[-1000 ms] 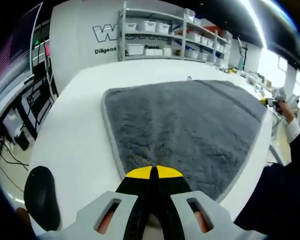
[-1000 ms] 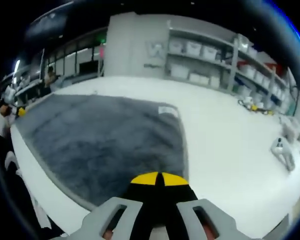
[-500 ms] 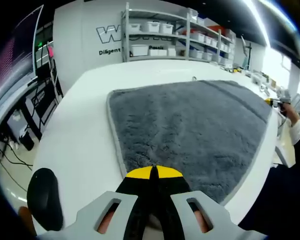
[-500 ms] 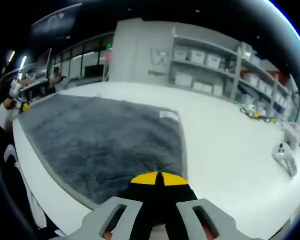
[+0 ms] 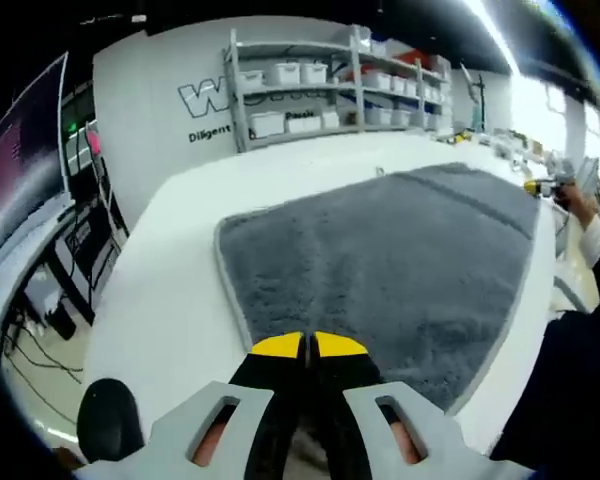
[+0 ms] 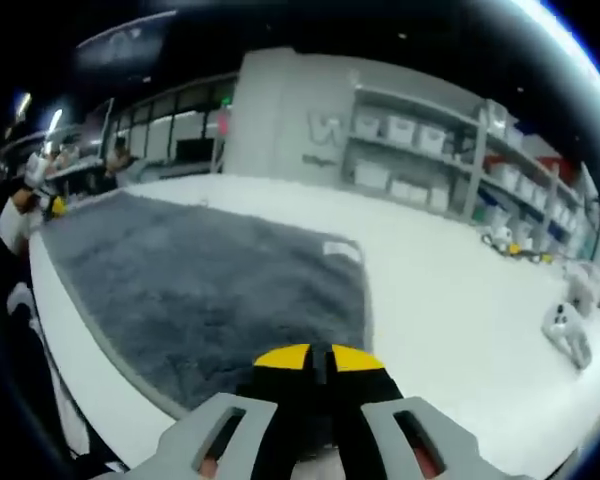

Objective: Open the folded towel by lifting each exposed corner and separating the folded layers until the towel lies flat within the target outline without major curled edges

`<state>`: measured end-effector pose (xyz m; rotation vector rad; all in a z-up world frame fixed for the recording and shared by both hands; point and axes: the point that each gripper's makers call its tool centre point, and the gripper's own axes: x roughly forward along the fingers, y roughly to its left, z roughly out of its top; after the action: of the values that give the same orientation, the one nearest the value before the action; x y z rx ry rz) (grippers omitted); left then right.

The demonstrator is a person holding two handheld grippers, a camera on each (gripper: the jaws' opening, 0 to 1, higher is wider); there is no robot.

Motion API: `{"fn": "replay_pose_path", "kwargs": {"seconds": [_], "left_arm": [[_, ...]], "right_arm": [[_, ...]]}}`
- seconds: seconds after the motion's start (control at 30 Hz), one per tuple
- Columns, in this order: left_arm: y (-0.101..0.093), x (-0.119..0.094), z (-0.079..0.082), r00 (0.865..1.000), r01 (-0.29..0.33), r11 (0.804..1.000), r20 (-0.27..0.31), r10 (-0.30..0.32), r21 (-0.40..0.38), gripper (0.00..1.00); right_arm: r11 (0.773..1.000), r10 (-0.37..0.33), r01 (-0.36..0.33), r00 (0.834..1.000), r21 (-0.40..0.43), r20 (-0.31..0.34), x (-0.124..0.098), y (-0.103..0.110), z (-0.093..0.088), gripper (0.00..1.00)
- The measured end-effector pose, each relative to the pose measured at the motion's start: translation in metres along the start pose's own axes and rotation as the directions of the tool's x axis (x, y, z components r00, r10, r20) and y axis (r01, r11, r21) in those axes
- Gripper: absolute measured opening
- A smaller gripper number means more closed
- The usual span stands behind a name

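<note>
We are seeing one grey towel (image 5: 400, 260) lying spread on one white table (image 5: 170, 300). We are counting two grippers: the left gripper (image 5: 309, 346) and the right gripper (image 6: 321, 357), each showing two yellow-tipped jaws pressed together. One white label (image 6: 338, 249) is sitting at a towel corner in the right gripper view. One shelf rack (image 5: 330, 85) is standing at the wall, carrying many white bins, too small to count. One dark round object (image 5: 110, 420) is showing beside the table.
</note>
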<state>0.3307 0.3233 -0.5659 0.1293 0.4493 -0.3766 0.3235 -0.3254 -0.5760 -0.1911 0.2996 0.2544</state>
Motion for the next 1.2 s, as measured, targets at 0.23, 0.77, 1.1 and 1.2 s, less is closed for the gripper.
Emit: {"fn": "replay_pose_path", "kwargs": {"seconds": [0.23,0.77,1.1,1.2], "left_arm": [[-0.02,-0.006,0.025,0.986,0.097,0.994,0.143,-0.089,-0.05,0.2],[-0.04,-0.023,0.07,0.933,0.122,0.991,0.347,-0.094,-0.061,0.8],[-0.044,-0.026,0.074,0.93,0.102,0.992,0.361,-0.071,-0.069,1.0],[-0.041,-0.029,0.074,0.929,0.102,0.991,0.366,-0.063,-0.09,1.0]], "right_arm": [[0.997,0.068,-0.071,0.992,0.026,0.105,-0.003,0.006,0.027,0.17],[0.968,0.222,-0.179,0.939,-0.176,0.263,-0.017,0.047,0.073,0.7],[0.96,0.261,-0.222,0.931,-0.171,0.256,-0.018,0.059,0.071,0.82],[0.96,0.26,-0.221,0.93,-0.171,0.259,-0.017,0.059,0.073,0.82]]}}
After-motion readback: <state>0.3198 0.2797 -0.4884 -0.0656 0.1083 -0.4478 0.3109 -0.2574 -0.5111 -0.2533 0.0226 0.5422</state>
